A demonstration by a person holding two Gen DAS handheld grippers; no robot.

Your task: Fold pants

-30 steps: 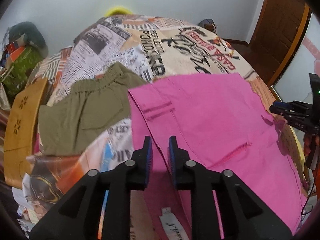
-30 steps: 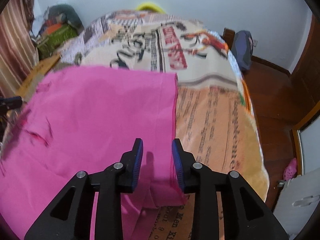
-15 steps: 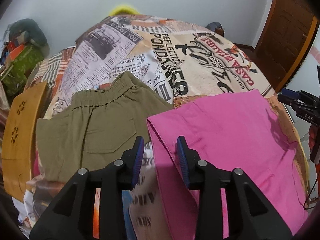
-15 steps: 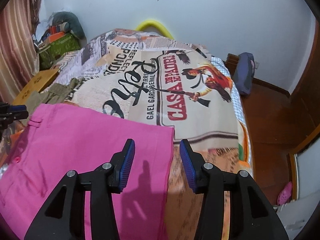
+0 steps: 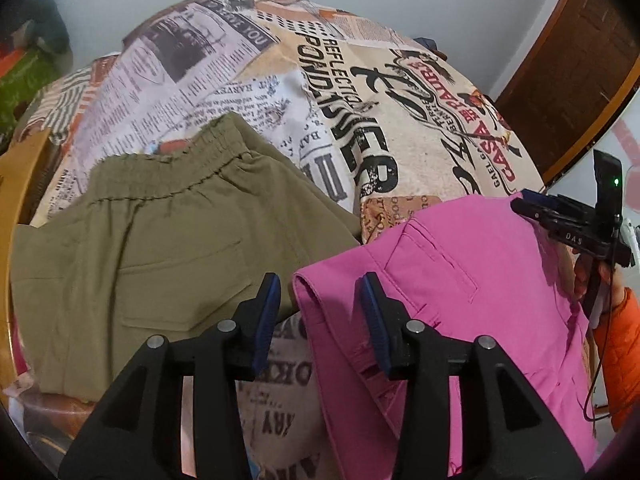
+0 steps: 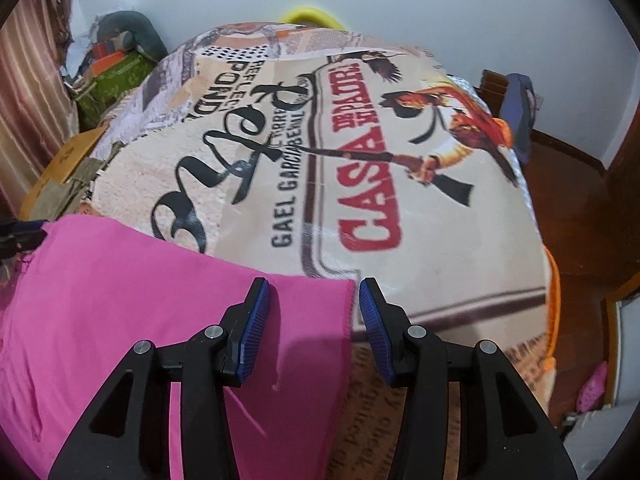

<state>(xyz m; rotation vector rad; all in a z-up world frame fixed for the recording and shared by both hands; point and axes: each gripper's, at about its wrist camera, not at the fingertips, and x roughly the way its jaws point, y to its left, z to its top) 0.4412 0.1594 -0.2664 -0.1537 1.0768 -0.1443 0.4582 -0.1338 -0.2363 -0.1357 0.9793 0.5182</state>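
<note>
Both tools have opened wider and drawn back since a second ago: the left tool [image 5: 318, 300] now gapes wide over the waistband corner of the pink pants [image 5: 472, 300], the right tool [image 6: 312, 308] wide over their far corner, neither gripping. Those pants lie flat on the bed [image 6: 360, 152] with its newsprint-patterned cover, olive shorts [image 5: 152, 248] just beside them, a white wall [image 6: 440, 8] beyond.

The left gripper [image 5: 320, 312] hangs wide apart over the pink pants' [image 5: 460, 300] waistband corner, beside olive shorts [image 5: 152, 240] on the bed [image 5: 360, 100].

Olive shorts [image 5: 152, 248] beside pink pants [image 5: 472, 300]
</note>
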